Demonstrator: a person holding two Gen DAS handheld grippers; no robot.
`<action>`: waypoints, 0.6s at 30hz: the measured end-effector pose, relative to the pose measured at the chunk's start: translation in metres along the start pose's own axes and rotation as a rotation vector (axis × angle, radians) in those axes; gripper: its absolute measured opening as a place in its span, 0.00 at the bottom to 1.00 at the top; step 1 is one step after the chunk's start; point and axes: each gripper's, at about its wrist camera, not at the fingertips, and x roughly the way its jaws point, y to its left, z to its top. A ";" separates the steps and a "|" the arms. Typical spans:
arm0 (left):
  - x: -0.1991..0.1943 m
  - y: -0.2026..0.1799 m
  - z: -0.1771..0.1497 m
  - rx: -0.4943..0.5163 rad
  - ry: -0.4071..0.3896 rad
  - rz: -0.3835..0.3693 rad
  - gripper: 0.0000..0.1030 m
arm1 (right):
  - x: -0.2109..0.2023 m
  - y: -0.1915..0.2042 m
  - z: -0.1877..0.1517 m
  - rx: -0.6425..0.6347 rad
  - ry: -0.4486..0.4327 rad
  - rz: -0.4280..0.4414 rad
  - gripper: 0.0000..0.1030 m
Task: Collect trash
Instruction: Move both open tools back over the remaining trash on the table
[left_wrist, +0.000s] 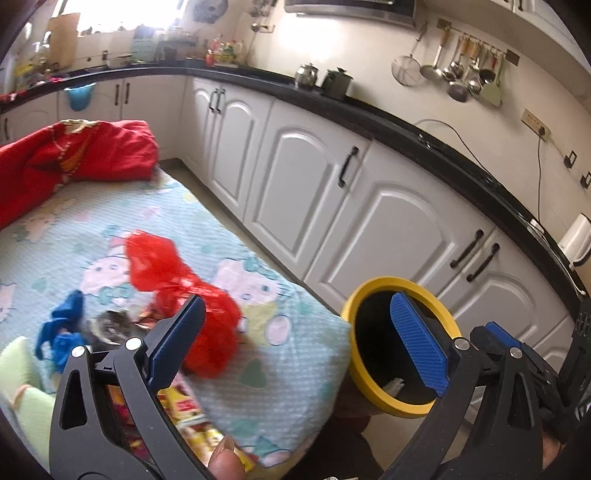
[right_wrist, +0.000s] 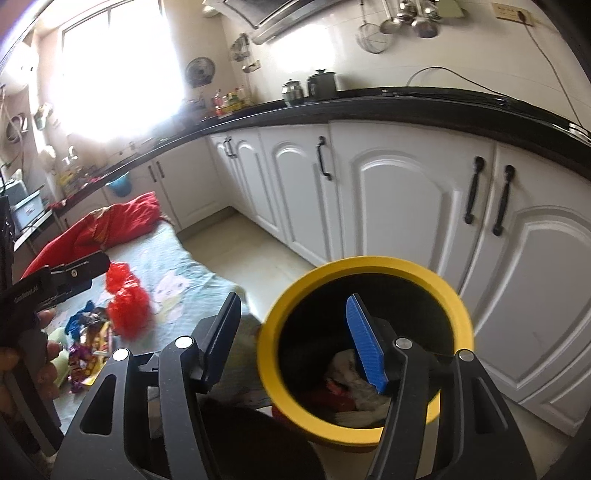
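Observation:
A yellow-rimmed bin (left_wrist: 356, 373) (right_wrist: 369, 264) stands on the floor beside a cartoon-print sheet (left_wrist: 288, 354). Crumpled white and red trash (right_wrist: 354, 384) lies inside it. On the sheet lie a crumpled red plastic bag (left_wrist: 166, 266) (right_wrist: 125, 295), a blue scrap (left_wrist: 64, 325) and shiny colourful wrappers (left_wrist: 184, 406) (right_wrist: 85, 362). My left gripper (left_wrist: 298, 297) is open wide over the sheet's corner, with nothing between its fingers. My right gripper (right_wrist: 293, 296) is open and empty too. Its blue-padded finger (right_wrist: 364, 343) hangs over the bin's mouth.
A red blanket (left_wrist: 74, 155) is bunched at the far end of the sheet. White cabinets (left_wrist: 306, 184) under a black countertop (left_wrist: 406, 129) run along the right, with a strip of floor (right_wrist: 236, 236) between them and the bed. A pale green object (left_wrist: 22, 369) lies near the wrappers.

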 end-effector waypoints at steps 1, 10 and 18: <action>-0.003 0.004 0.001 -0.004 -0.006 0.005 0.89 | 0.000 0.004 0.000 -0.006 0.001 0.006 0.56; -0.023 0.039 0.002 -0.046 -0.044 0.053 0.89 | 0.005 0.046 0.005 -0.065 0.016 0.065 0.57; -0.036 0.075 0.002 -0.104 -0.061 0.097 0.89 | 0.011 0.083 0.009 -0.113 0.028 0.123 0.58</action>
